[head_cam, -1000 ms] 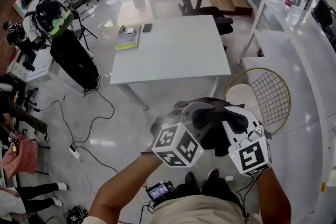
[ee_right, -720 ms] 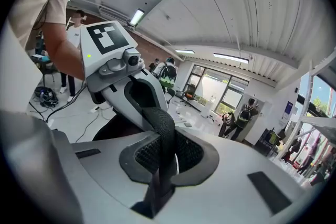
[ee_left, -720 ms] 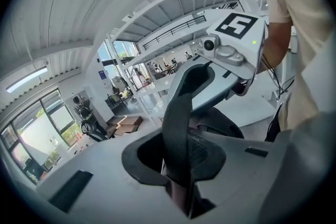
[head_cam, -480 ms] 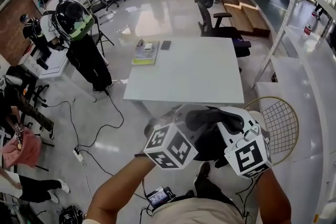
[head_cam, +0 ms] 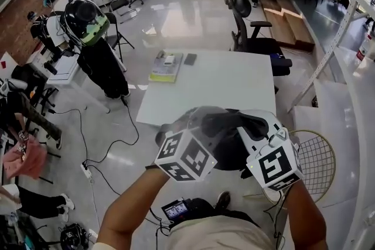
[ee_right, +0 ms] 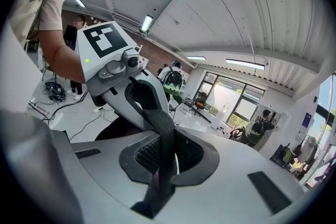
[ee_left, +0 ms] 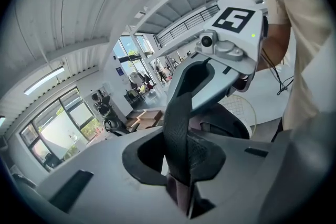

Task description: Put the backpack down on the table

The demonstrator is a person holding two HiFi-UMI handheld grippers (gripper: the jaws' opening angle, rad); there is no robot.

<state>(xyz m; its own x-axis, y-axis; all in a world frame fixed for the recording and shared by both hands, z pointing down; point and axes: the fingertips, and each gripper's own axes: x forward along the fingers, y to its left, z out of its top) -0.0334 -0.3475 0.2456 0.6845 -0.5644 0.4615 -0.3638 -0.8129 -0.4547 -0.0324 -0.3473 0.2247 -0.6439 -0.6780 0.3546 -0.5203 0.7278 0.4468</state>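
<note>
A black backpack [head_cam: 229, 152] hangs in the air between my two grippers, just short of the near edge of the white table [head_cam: 228, 91]. In the head view, my left gripper [head_cam: 212, 121] and right gripper [head_cam: 256, 123] meet tip to tip above the bag. In the left gripper view, a black strap [ee_left: 177, 128] runs up from my left gripper's [ee_left: 182, 189] jaws, which are shut on it, into the right gripper's jaws opposite. In the right gripper view, my right gripper [ee_right: 157, 178] is clamped on the same strap [ee_right: 164, 131]. Most of the bag is hidden under the grippers.
A book [head_cam: 166, 66] and a phone [head_cam: 190, 59] lie at the table's far left corner. A black office chair [head_cam: 252, 29] stands behind the table and a round wire chair [head_cam: 315, 162] at my right. A person in a helmet [head_cam: 88, 23] stands left; cables [head_cam: 99, 149] cross the floor.
Both grippers have carried the backpack forward to the table, which now lies much closer in the head view. Their hold on the strap looks the same.
</note>
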